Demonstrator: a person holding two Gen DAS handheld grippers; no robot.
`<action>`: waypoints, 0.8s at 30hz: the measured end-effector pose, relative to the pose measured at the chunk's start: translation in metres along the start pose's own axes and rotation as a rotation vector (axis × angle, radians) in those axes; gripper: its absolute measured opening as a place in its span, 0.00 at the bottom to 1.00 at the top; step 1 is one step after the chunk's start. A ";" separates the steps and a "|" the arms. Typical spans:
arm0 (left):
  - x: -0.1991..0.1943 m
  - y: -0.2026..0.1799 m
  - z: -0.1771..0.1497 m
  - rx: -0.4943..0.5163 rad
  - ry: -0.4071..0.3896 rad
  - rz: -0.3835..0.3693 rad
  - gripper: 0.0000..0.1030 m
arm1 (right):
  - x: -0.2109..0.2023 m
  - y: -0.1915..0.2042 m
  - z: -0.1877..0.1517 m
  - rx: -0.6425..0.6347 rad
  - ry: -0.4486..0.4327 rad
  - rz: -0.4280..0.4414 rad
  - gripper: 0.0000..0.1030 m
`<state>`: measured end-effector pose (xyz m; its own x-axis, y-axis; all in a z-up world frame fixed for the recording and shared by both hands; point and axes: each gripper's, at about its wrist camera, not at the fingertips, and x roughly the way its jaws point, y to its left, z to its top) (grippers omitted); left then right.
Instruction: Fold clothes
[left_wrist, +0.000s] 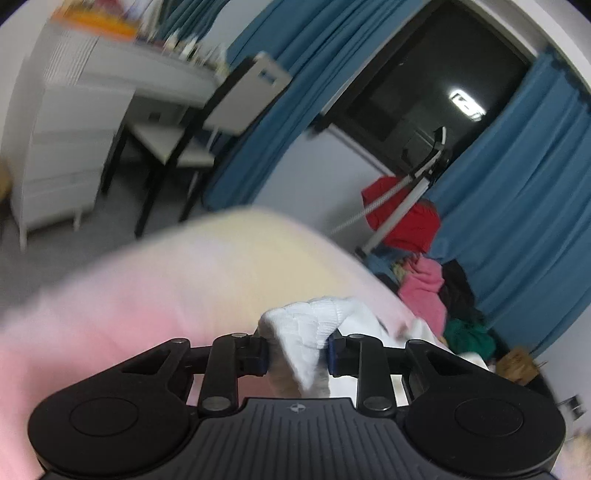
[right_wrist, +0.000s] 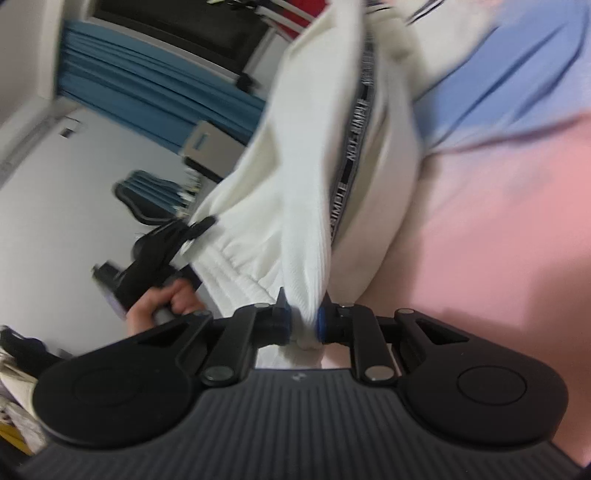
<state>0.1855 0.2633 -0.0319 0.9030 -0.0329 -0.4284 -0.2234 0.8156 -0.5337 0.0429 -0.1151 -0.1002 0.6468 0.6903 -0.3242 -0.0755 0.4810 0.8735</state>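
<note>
pink bedding (right_wrist: 498, 221) lies beneath; white ribbed trousers (right_wrist: 295, 206) hang between my tongs; left gripper (left_wrist: 297, 349) and right gripper (right_wrist: 303, 321) each pinch the elastic waistband; soft, light, limp; i judge the waistband corners the soundest hold.

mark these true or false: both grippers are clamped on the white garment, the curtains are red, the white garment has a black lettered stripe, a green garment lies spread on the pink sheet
1. Both grippers clamp the white garment. True: left gripper and right gripper pinch it.
2. The curtains are red. False: they are blue.
3. The white garment has a black lettered stripe. True.
4. A green garment lies spread on the pink sheet. False: it sits in the clothes pile by the curtains.
</note>
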 end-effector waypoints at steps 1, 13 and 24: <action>0.001 -0.002 0.016 0.019 -0.011 0.010 0.28 | 0.009 0.008 -0.007 -0.001 0.000 0.023 0.15; 0.112 0.020 0.103 0.306 0.117 0.320 0.36 | 0.163 0.059 -0.023 -0.116 0.257 0.065 0.17; 0.086 0.045 0.095 0.264 0.135 0.348 0.80 | 0.144 0.059 0.008 -0.217 0.295 -0.016 0.67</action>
<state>0.2881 0.3523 -0.0234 0.7311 0.2081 -0.6498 -0.3877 0.9103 -0.1447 0.1377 0.0086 -0.0922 0.4051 0.7925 -0.4559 -0.2469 0.5750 0.7800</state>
